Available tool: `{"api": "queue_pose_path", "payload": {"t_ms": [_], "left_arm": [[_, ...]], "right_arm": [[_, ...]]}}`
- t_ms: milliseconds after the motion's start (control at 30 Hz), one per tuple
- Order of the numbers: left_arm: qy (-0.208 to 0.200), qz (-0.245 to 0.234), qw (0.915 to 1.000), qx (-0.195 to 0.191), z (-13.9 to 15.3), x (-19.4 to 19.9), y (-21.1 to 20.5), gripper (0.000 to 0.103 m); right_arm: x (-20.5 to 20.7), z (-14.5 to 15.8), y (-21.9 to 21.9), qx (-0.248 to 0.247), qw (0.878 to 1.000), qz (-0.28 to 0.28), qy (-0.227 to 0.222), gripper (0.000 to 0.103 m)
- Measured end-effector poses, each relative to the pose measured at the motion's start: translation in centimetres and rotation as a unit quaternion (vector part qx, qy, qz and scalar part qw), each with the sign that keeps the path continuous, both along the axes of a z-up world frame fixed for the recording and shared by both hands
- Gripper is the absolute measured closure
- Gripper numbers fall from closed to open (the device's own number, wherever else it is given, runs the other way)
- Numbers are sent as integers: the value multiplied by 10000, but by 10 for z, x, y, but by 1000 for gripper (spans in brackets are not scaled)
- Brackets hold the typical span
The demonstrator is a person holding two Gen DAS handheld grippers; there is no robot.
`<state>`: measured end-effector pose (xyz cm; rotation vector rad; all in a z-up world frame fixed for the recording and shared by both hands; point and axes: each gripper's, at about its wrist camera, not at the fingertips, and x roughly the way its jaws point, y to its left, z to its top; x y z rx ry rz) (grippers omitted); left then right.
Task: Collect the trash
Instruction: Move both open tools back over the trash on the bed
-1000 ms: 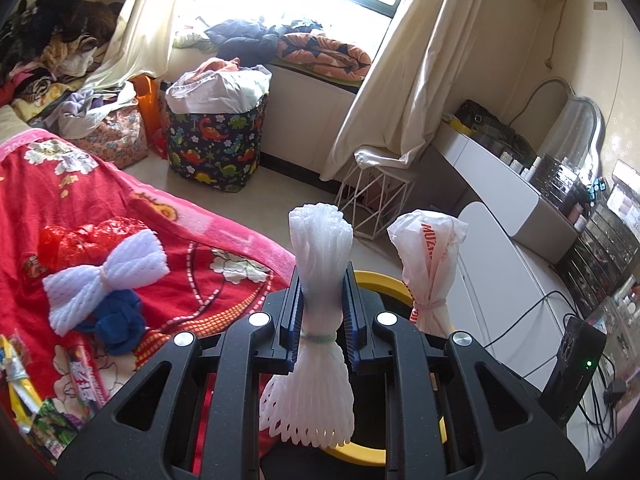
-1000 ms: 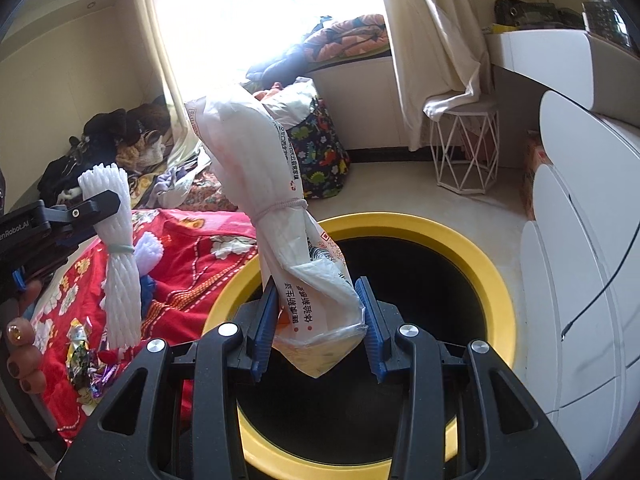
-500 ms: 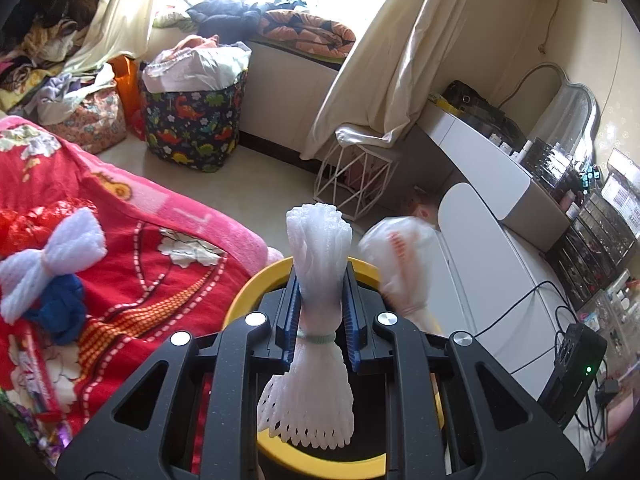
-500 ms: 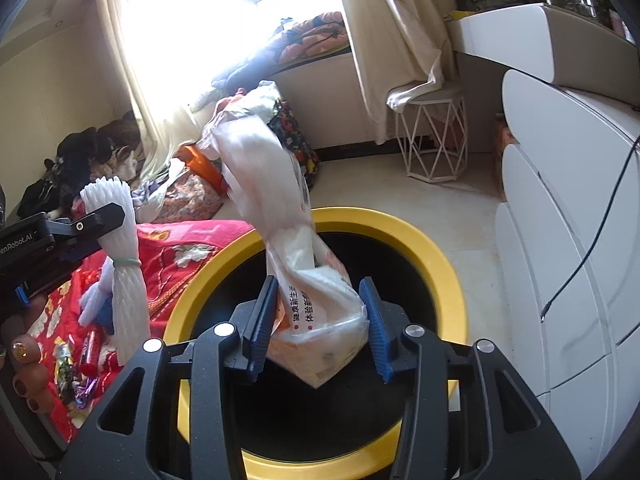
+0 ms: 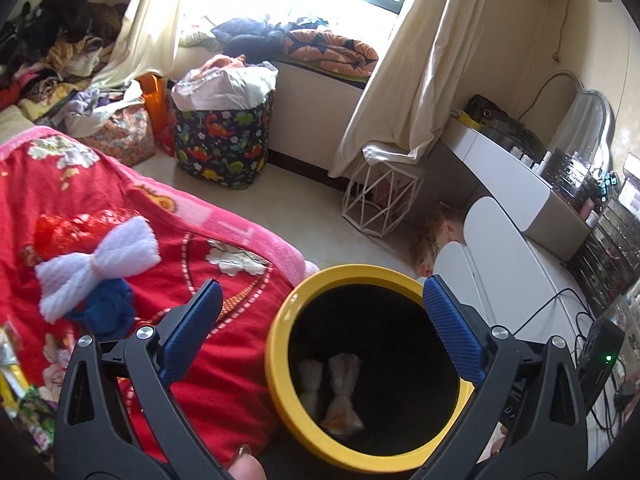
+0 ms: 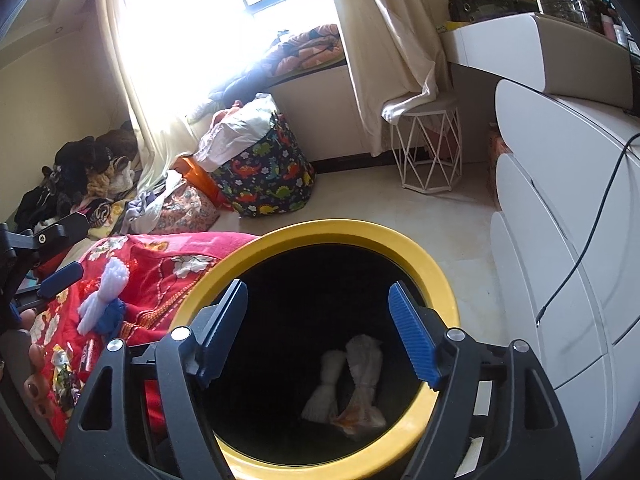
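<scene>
Two tied bundles (image 5: pixel 334 390) inside bin (image 5: pixel 280 320)

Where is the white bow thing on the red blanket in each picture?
Left wrist: the white bow lies at the left, on the red blanket, touching a blue bundle below it.
Right wrist: the bow is at the lower left, seen end-on, above the blue bundle.
Shared landmark: the yellow-rimmed bin, right of the blanket.

Bin (image 6: pixel 436 280) floor dark, knotted bag (image 6: pixel 362 376) print unreadable, wrappers (image 5: pixel 24 392) cut by frame edge
</scene>
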<state>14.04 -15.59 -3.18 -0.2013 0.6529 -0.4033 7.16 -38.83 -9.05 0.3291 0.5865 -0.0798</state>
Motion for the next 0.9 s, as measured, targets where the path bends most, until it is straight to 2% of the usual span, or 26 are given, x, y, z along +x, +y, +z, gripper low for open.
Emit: {"api": "queue_pose_path", "payload": {"t_ms": [467,900], "left_arm": [[-361,525,9978,160,16,-20,46,11],[-538,998,9934,162,25,-31,92,11]], "right_arm": [[-6,27,54,-229,9959,766,-425,25],[-3,40,114,-391,9846,1633,-481,23]]}}
